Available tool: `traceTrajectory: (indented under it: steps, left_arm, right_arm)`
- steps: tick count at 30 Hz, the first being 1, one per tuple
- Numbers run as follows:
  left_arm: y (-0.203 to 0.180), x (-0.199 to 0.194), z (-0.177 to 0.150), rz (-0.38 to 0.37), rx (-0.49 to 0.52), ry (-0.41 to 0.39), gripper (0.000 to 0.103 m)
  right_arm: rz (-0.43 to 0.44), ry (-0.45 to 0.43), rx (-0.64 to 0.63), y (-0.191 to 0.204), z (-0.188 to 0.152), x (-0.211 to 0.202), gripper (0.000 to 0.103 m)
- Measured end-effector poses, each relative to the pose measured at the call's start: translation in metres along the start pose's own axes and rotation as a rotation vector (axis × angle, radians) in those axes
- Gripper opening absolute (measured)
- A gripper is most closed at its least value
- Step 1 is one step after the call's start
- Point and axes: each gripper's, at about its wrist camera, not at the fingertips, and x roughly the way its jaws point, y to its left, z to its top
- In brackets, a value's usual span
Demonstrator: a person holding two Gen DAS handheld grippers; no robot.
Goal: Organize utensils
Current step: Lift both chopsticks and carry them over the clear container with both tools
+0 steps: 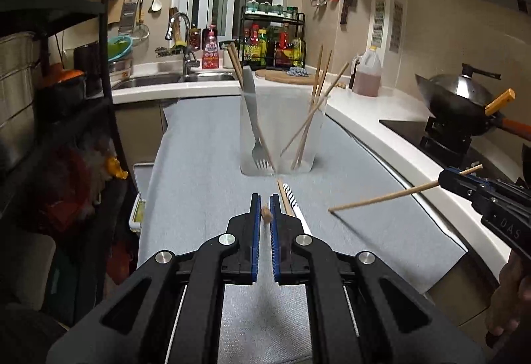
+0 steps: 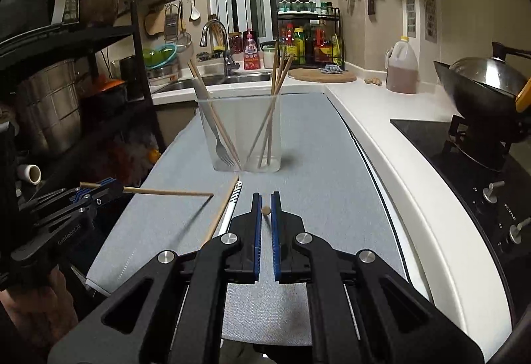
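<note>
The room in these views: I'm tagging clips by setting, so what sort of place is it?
A home kitchen, most likely. A sink with a faucet sits by the window, a wok stands on the stove, and a rack of sauce bottles stands on the counter.

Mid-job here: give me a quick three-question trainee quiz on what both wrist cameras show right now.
1. True or false: each gripper holds a chopstick.
2. Which metal utensil stands in the clear container? A spoon, B fork, C knife.
3. What lies on the grey mat in front of the container?

Key:
1. True: the left gripper and the right gripper each pinch one chopstick.
2. B, the fork.
3. A loose wooden chopstick beside a white striped stick.
</note>
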Motion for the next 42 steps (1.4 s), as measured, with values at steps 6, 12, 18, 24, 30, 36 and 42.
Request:
traceTrajectory:
  steps: [6,12,18,24,30,36,42]
  left_arm:
    - [0.008,-0.006,0.030,-0.026,-0.014,-0.026,0.006]
    - [0.018,-0.006,0.058,-0.037,-0.031,-0.019,0.006]
    - [0.021,-0.004,0.073,-0.059,-0.044,0.016,0.006]
    - [0.023,0.002,0.086,-0.075,-0.047,0.042,0.006]
    - [0.024,0.009,0.113,-0.097,-0.048,0.038,0.006]
    - [0.022,0.016,0.156,-0.120,-0.046,0.003,0.006]
    - [0.021,0.029,0.205,-0.139,-0.053,-0.041,0.006]
  right_arm:
    - [0.018,-0.023,-0.004,-0.001,0.021,-0.004,0.006]
    - [0.048,-0.041,0.001,0.000,0.045,-0.008,0.006]
    - [0.072,-0.038,-0.008,0.003,0.062,-0.003,0.006]
    - [0.087,-0.033,-0.016,0.004,0.075,0.007,0.006]
    - [0.093,-0.038,-0.024,0.004,0.092,0.015,0.006]
    - [0.113,-0.066,-0.027,0.001,0.125,0.024,0.006]
    - [0.130,-0.140,-0.048,0.003,0.175,0.027,0.006]
